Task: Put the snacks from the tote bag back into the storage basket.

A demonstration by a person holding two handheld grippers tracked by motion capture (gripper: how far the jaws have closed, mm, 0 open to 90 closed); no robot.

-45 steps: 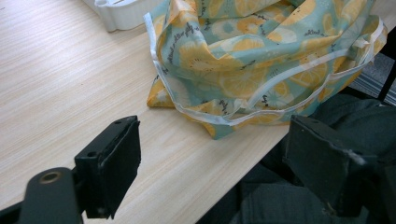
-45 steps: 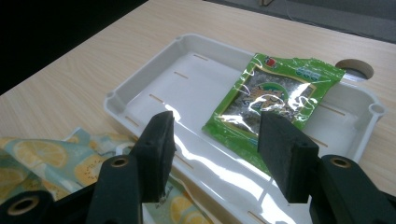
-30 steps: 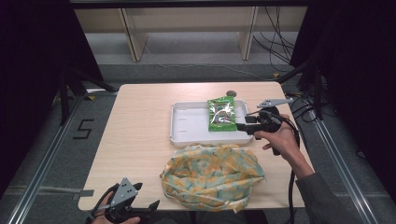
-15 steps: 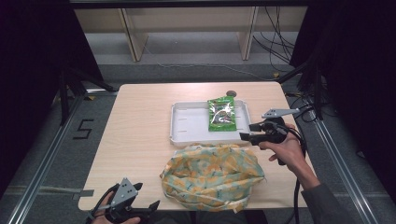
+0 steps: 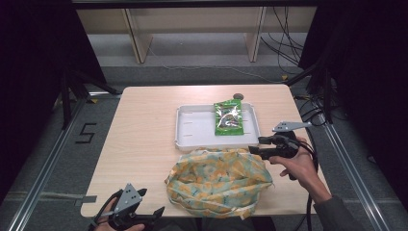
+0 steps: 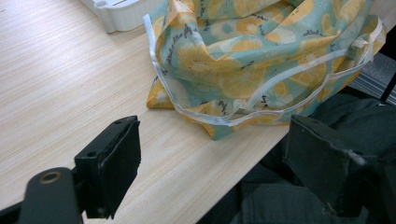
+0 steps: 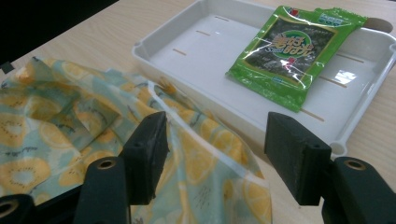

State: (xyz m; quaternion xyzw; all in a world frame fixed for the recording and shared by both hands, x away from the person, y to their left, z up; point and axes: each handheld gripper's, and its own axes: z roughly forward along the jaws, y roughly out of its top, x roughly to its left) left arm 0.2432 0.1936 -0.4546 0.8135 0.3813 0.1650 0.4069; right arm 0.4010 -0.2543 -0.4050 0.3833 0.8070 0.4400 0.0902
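Jaws on the right gripper (image 5: 254, 146) are standing wide apart with nothing between them, and they are hanging just above the corner of the fruit-print cloth bag (image 5: 219, 182) that lies nearest the white tray (image 5: 192, 132). In the right gripper view the right gripper's two black pads (image 7: 149, 151) are sitting over the yellow and blue cloth, and none of the cloth is being pinched. A hand (image 5: 300, 166) is holding this gripper beside the bag, on the side away from the left gripper (image 5: 156, 214). Jaws on the left gripper are spread wide too and are holding nothing; this gripper is resting at the near edge of the tabletop (image 5: 144, 139), beside the bag but not touching it. In the left gripper view the bag's white-trimmed edge is lying just past the open jaws. The bag is lying crumpled on the tabletop, right up against the near wall of the tray. A green snack packet (image 5: 228, 117) is lying flat inside the tray, at the end of the tray farther from the left gripper.
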